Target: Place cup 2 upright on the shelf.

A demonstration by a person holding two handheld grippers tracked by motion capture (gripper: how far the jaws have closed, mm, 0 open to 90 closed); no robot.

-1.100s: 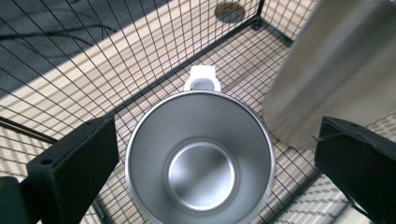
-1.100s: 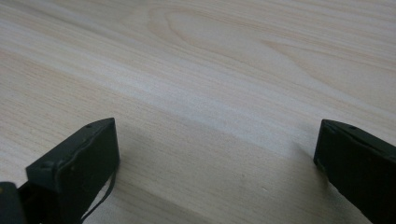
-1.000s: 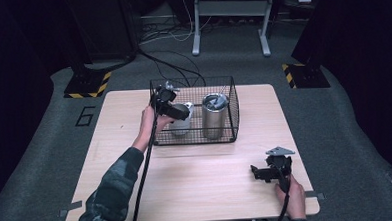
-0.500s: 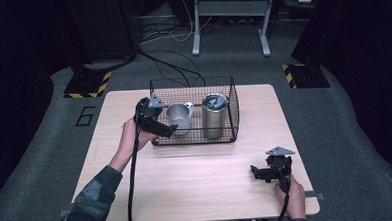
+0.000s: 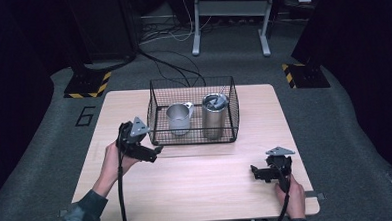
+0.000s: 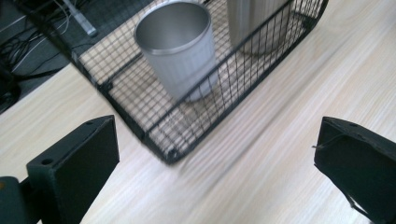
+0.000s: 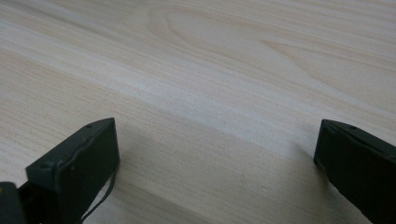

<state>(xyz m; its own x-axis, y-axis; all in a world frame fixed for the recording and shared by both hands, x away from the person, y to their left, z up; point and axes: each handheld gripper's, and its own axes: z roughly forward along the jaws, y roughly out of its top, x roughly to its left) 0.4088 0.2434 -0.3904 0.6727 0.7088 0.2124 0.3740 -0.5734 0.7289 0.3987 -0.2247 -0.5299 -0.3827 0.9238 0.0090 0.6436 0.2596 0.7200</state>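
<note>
Wood table (image 5: pixel 197 175), wire basket (image 5: pixel 156 112) at 12 o'clock holding mug (image 5: pixel 178 119) and tumbler (image 5: pixel 214 115), left gripper (image 5: pixel 153 153) jaws open just outside it, right gripper (image 5: pixel 257 173) at 5 o'clock, jaws open, empty.

Tumbler (image 6: pixel 254 18) top cut off

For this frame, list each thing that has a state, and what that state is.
Black wire basket: upright on the table, open-topped.
Short steel mug with handle: upright in the basket, open, looks empty.
Tall steel tumbler: upright in the basket, lid on.
Left gripper: open, empty, outside the basket.
Right gripper: open, empty, over bare table.
</note>
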